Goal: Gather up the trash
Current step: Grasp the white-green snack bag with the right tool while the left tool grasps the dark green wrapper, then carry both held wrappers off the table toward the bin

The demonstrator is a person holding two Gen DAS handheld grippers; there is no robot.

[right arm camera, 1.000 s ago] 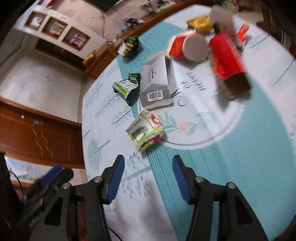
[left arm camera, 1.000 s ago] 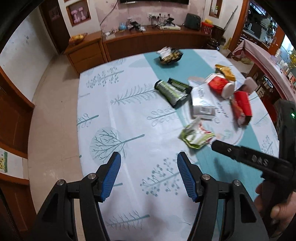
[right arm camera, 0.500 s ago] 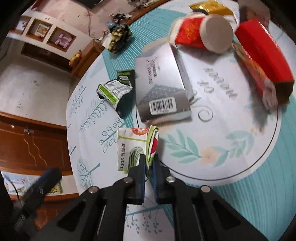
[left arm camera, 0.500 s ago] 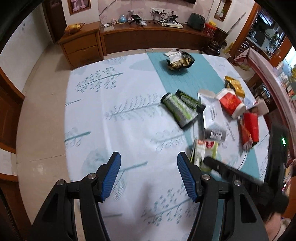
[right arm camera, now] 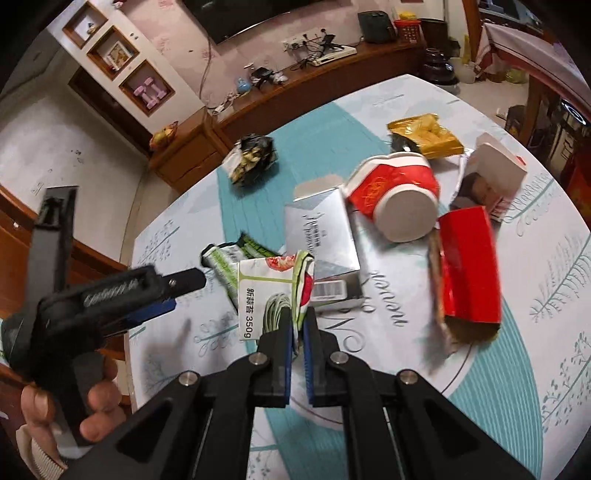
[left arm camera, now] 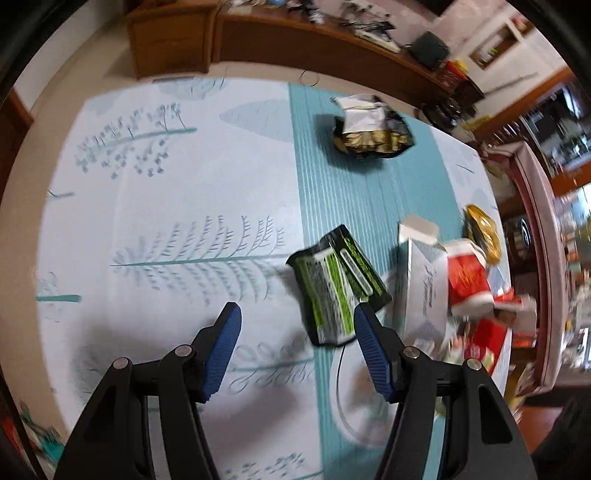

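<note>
Even indoor light falls across the tablecloth point(left arm camera: 184, 206), with soft shadows beside the litter. Both fisheye views bend the room at their dark, vignetted rims. Motion blur smears the left wrist view, worst around the red cup point(left arm camera: 467, 280); the right wrist view is sharper.

Home living room, sideboard point(right arm camera: 192, 147), wall television point(right arm camera: 251, 14)

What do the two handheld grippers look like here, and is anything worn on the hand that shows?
Both the left gripper and right gripper have black angular linkage arms with silver pivot bolts and ribbed blue pads. From the right wrist view, the left gripper has a black pistol-style handle with embossed lettering, too blurred to read. A ribbed cream cuff shows at the hand.
</note>
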